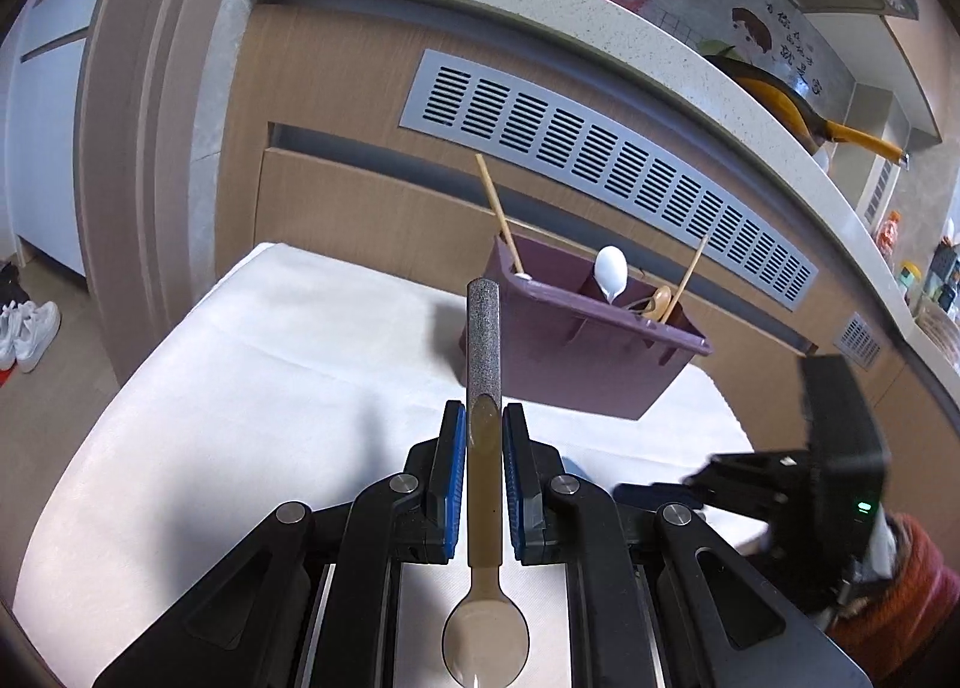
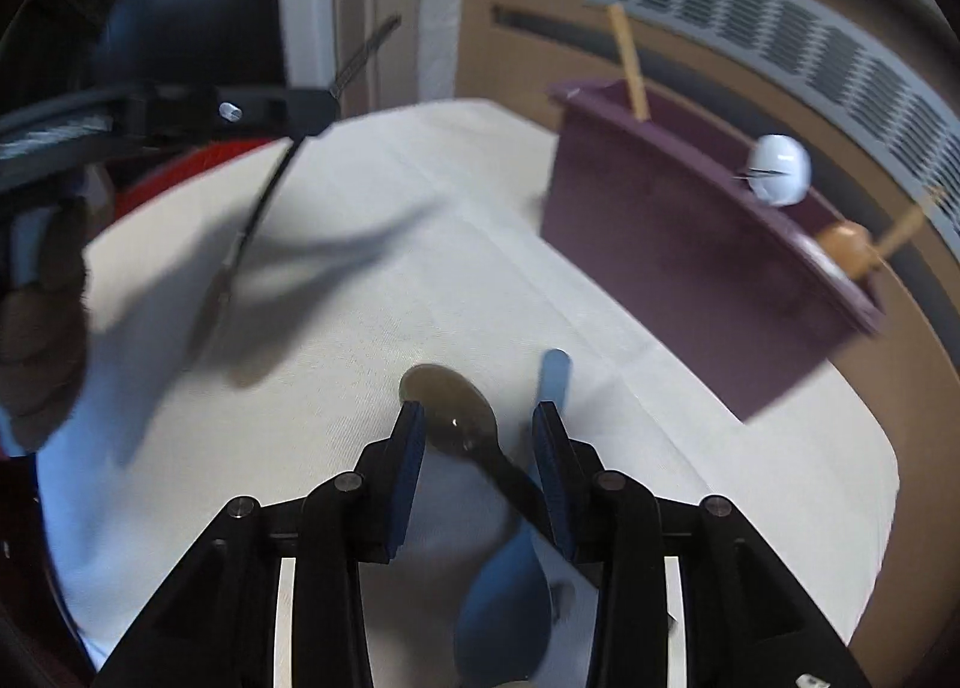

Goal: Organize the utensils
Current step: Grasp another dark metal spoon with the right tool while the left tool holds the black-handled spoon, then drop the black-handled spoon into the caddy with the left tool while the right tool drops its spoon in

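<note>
Counter (image 1: 252, 340) is covered by a white cloth. A purple utensil holder (image 1: 576, 340) is stood near its far edge; chopsticks (image 1: 498, 214), a white spoon (image 1: 611, 268) and a wooden spoon (image 1: 660, 301) are seen inside.

Left gripper (image 1: 485, 436): fingers nearly closed, a tan spoon (image 1: 485, 484) clamped by its handle, bowl toward the camera, speckled handle end pointing at the holder.

Right gripper (image 2: 477, 436): fingers partly apart over the cloth. A dark spoon (image 2: 456, 406) is seen lying between them, its bowl beside the left pad; no grip is shown. A blue spoon (image 2: 510, 616) is lying just below. View is blurred.
</note>
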The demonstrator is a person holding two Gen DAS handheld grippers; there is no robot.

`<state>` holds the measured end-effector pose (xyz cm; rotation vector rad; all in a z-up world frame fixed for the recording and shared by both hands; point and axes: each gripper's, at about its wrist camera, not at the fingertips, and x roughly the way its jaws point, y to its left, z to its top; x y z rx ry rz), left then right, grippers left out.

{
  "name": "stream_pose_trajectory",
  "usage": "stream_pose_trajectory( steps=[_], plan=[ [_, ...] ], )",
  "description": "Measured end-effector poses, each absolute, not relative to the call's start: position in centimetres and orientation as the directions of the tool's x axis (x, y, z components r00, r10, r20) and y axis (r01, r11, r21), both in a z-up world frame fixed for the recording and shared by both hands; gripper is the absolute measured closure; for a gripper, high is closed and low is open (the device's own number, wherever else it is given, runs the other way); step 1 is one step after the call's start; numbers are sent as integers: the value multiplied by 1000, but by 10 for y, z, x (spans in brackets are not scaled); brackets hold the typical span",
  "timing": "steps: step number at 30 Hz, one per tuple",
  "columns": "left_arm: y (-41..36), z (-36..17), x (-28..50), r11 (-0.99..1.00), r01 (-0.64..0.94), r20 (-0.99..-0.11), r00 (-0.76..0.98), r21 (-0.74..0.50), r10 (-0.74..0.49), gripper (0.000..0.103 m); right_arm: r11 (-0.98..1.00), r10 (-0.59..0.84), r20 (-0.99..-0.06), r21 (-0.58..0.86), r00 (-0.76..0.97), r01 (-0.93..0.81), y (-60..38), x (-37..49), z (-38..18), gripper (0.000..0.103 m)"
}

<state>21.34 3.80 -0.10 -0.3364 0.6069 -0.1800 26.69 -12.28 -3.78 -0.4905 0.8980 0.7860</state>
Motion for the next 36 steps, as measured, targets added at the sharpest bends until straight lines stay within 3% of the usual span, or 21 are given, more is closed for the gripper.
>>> stream_pose_trajectory(
  steps=[8,14,20,26,28,32,36],
  plan=[
    [41,-13,218,912,87,-552,771,-402,-317,91,465,329,-889,-140,317,-874,-112,253,-57,68],
    [37,-19,219,903,91,-567,751,-421,-340,91,578,393,-886,30,246,-816,-124,274,-58,70],
    [37,-17,216,904,81,-562,759,-420,-328,91,733,441,-833,120,334,-670,-156,265,-50,72],
    [26,20,216,905,122,-462,827,-407,-320,91,803,550,-647,236,528,-547,-212,246,18,77],
    [19,60,223,908,172,-369,872,-383,-321,91,812,567,-551,250,612,-528,-223,243,52,80],
    [6,131,243,915,251,-181,931,-316,-317,91,832,553,-309,234,773,-502,-247,255,134,98],
    [-6,166,273,929,273,-84,950,-248,-302,91,829,555,-242,242,795,-505,-248,284,162,100]
  ],
)
